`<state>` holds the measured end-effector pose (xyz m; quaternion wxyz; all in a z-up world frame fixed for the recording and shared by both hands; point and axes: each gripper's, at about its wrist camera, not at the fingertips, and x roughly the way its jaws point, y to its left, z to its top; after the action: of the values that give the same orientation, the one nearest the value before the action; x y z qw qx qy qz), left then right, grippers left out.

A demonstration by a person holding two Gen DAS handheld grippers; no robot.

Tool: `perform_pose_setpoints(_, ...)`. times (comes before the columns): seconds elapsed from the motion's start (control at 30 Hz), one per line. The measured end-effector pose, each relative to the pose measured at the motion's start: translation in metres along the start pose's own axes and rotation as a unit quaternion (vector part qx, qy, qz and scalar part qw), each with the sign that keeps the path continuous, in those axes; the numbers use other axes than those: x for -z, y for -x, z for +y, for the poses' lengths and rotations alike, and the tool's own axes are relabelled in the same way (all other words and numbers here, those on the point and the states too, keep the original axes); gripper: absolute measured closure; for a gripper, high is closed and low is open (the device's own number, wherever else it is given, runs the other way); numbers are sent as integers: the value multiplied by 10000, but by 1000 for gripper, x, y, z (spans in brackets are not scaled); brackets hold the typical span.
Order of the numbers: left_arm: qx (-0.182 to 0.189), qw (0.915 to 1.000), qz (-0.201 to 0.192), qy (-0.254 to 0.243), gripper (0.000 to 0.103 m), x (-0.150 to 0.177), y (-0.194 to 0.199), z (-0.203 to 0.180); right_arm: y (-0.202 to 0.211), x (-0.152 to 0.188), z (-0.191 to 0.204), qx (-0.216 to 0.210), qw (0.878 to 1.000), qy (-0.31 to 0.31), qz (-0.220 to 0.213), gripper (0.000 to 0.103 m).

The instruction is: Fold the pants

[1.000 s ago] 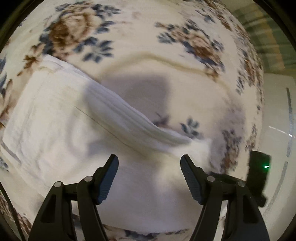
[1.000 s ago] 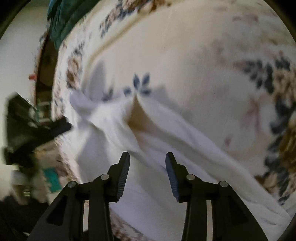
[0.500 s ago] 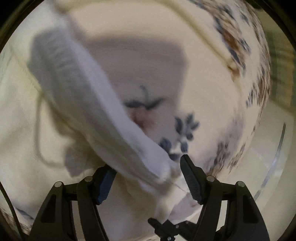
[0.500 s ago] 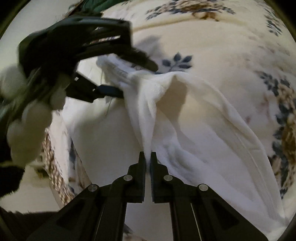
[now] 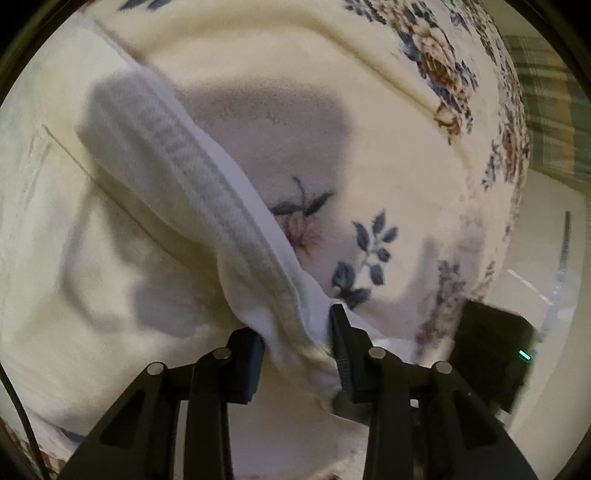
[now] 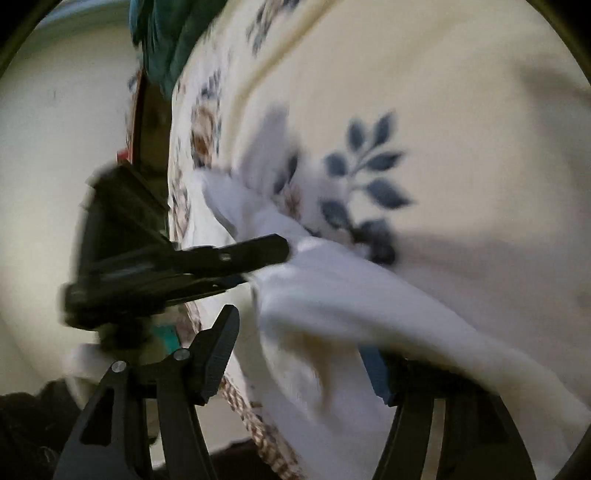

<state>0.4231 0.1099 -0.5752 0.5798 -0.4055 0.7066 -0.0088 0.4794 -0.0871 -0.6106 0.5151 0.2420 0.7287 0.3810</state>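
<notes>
White pants (image 5: 74, 258) lie on a floral bedspread (image 5: 369, 129), with their ribbed waistband (image 5: 177, 155) lifted in a ridge. My left gripper (image 5: 297, 343) is closing, and a bunched corner of the waistband fills the gap between both pads. The right wrist view shows that same left gripper (image 6: 258, 254) reaching in from the left and pinching the cloth. My right gripper (image 6: 299, 358) is opening, its fingers wide apart. A fold of the pants (image 6: 369, 302) hangs loose between them and covers part of the right finger.
The bed's edge runs close by, with pale floor (image 5: 554, 258) beyond it. The right gripper's black body (image 5: 491, 350), with a green light, sits at the lower right. A teal cloth (image 6: 166, 29) lies at the far corner of the bed. A pale wall (image 6: 55, 147) stands left.
My left gripper came down onto the waistband corner and narrowed from wide open until it pinched the cloth. My right gripper, shut on a fold half a second ago, has opened and let it go.
</notes>
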Motion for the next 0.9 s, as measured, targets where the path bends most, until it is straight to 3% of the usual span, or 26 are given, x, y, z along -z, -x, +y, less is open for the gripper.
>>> perform_pose_setpoints(0.07,192,9998,-3,112,62,0,11,4,-26,-15,-1,-220,9997,-88,79,36)
perform_pose_setpoints(0.1,205,9997,-79,126,57,0,19,7,-36,-21,0,-370,9992,-139,39,42)
perform_pose_setpoints(0.13,162,9995,-248,136,55,-1,30,11,-48,-27,0,-523,9985,-157,8,49)
perform_pose_setpoints(0.17,109,9991,-376,136,51,-2,38,15,-53,-31,2,-467,9988,-154,20,69)
perform_pose_setpoints(0.2,48,9985,-519,140,51,-4,46,21,-58,-32,2,-372,9991,-190,44,80)
perform_pose_setpoints(0.27,-165,9964,-799,214,51,-11,58,37,-42,-35,-3,-513,9978,-416,-88,92)
perform_pose_setpoints(0.3,-258,9952,-898,296,51,-17,61,48,-28,-37,-7,-584,9967,-514,-226,93)
perform_pose_setpoints(0.37,-61,9943,-948,485,51,-23,63,65,7,-41,-14,-869,9927,-710,-441,93)
perform_pose_setpoints(0.4,-26,9945,-889,546,51,-26,62,70,15,-41,-13,-724,9939,-673,-483,93)
perform_pose_setpoints(0.53,-53,9941,-903,591,51,-30,59,76,4,-40,-8,-406,9973,-584,187,91)
perform_pose_setpoints(0.63,-91,9948,-869,522,51,-35,55,76,17,-44,-13,91,9972,-703,235,92)
perform_pose_setpoints(0.73,-61,9953,-830,490,52,-38,59,81,68,-51,-30,243,9946,-1000,-164,93)
perform_pose_setpoints(0.8,-94,9956,-832,428,54,-36,60,82,93,-51,-34,703,9923,-936,-402,94)
perform_pose_setpoints(0.9,-191,9959,-835,296,53,-32,64,73,115,-43,-33,771,9913,-939,-513,94)
